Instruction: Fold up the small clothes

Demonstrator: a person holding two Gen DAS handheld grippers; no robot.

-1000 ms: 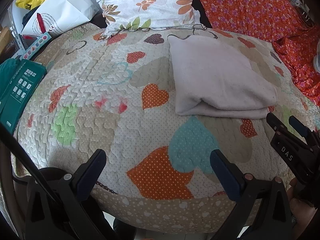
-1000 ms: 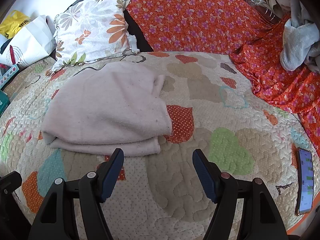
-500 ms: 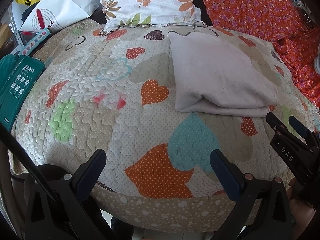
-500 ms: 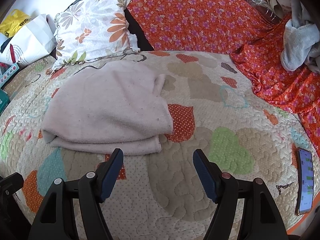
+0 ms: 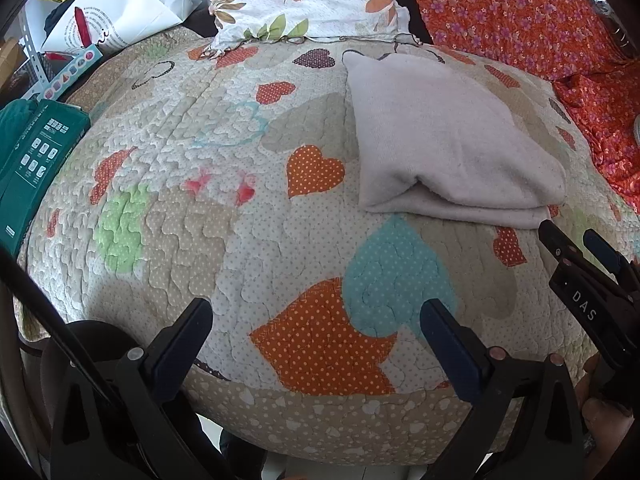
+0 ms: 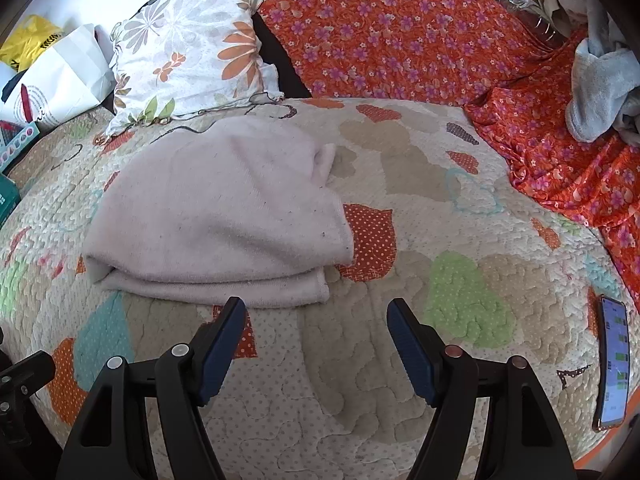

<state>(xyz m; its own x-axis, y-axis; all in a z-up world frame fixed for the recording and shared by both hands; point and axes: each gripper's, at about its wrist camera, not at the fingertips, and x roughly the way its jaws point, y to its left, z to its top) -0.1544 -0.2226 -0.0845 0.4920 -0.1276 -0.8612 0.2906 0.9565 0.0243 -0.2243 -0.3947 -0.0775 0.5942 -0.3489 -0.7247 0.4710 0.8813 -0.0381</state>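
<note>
Now my left gripper (image 5: 316, 316) and right gripper (image 6: 316, 320) gape empty near the folded cloth (image 6: 224, 216) on the quilt (image 6: 400, 360).

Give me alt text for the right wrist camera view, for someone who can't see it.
A folded pale pink cloth lies on a heart-patterned quilt, just beyond the open, empty right gripper. Behind it sit a floral pillow and an orange flowered blanket; a phone lies at the quilt's right edge.

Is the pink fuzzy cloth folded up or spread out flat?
Folded. The pink cloth lies on the quilt in stacked layers, the top one doubled over the bottom one along its near edge.
</note>
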